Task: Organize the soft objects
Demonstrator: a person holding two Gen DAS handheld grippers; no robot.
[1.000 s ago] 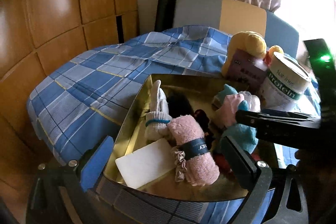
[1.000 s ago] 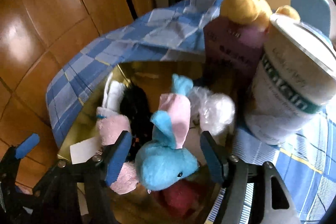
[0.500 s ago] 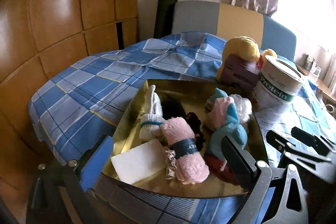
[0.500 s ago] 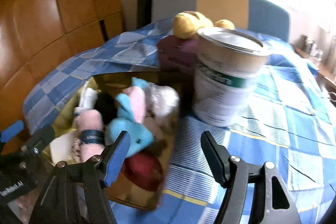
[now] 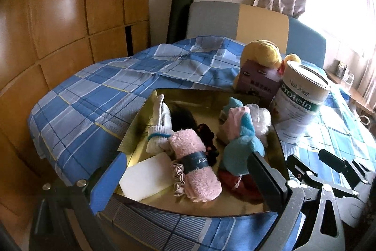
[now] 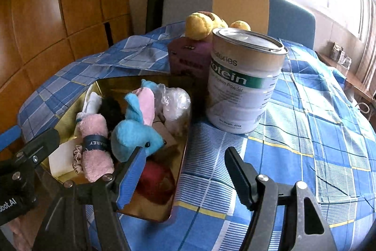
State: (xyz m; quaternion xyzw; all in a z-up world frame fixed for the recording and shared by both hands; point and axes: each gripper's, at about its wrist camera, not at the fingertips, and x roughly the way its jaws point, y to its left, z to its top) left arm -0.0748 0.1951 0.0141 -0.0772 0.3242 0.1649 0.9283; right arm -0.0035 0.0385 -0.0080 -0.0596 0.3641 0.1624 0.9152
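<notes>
A gold tray (image 5: 138, 119) (image 6: 181, 164) on the blue checked cloth holds several soft things: a blue and pink plush (image 5: 242, 145) (image 6: 134, 135), a rolled pink towel (image 5: 195, 161) (image 6: 95, 145), white socks (image 5: 158, 131), a white sponge (image 5: 145, 177), a dark red item (image 6: 155, 180) and a white puff (image 6: 176, 105). My left gripper (image 5: 185, 182) is open and empty at the tray's near edge. My right gripper (image 6: 185, 178) is open and empty, at the tray's right rim.
A protein can (image 5: 300, 95) (image 6: 244, 81) stands right of the tray. A purple box (image 5: 258, 82) (image 6: 188, 58) and a yellow plush (image 5: 263, 53) (image 6: 202, 24) sit behind it. A chair back (image 5: 239, 18) and wooden wall panels (image 5: 58, 27) lie beyond.
My right gripper has let go of the blue plush, which now lies in the tray, and has pulled back to the right. My left gripper has drawn back a little.
</notes>
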